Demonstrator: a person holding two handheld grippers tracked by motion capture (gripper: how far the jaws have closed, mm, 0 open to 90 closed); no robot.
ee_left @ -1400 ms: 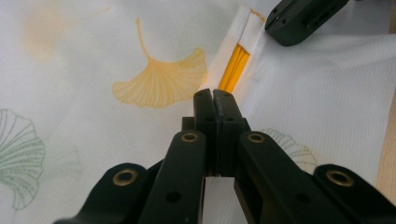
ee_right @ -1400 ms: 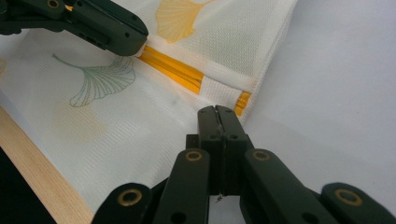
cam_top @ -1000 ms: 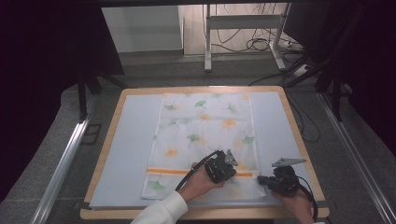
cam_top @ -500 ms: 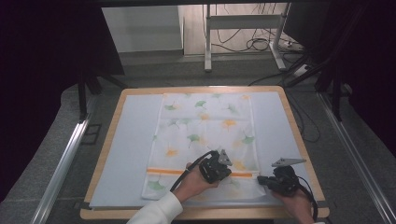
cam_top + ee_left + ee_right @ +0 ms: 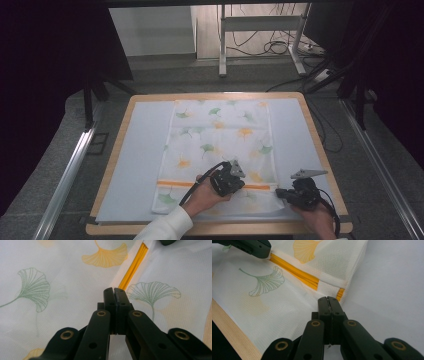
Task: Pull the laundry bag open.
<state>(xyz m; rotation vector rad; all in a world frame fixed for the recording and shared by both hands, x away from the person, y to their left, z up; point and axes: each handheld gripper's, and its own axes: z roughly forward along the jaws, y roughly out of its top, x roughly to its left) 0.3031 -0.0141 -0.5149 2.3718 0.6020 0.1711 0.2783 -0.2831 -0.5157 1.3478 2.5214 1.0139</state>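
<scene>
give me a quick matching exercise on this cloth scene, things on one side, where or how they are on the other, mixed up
Things:
1. left tool
2. right tool
3. orange stripe
4. wooden table edge

Places or states:
A. runs across the leaf-print cloth near its near end
B. jaws shut, over the cloth beside the stripe
C. bare strip along the near side, below the cloth
D. jaws shut, at the cloth's near right corner

Pairs: 1-B, 2-D, 3-A, 4-C

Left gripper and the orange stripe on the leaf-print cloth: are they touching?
Cannot tell. In the left gripper view the shut left gripper ends right at the orange stripe on the cloth, but its tips hide any contact or gap.
</scene>
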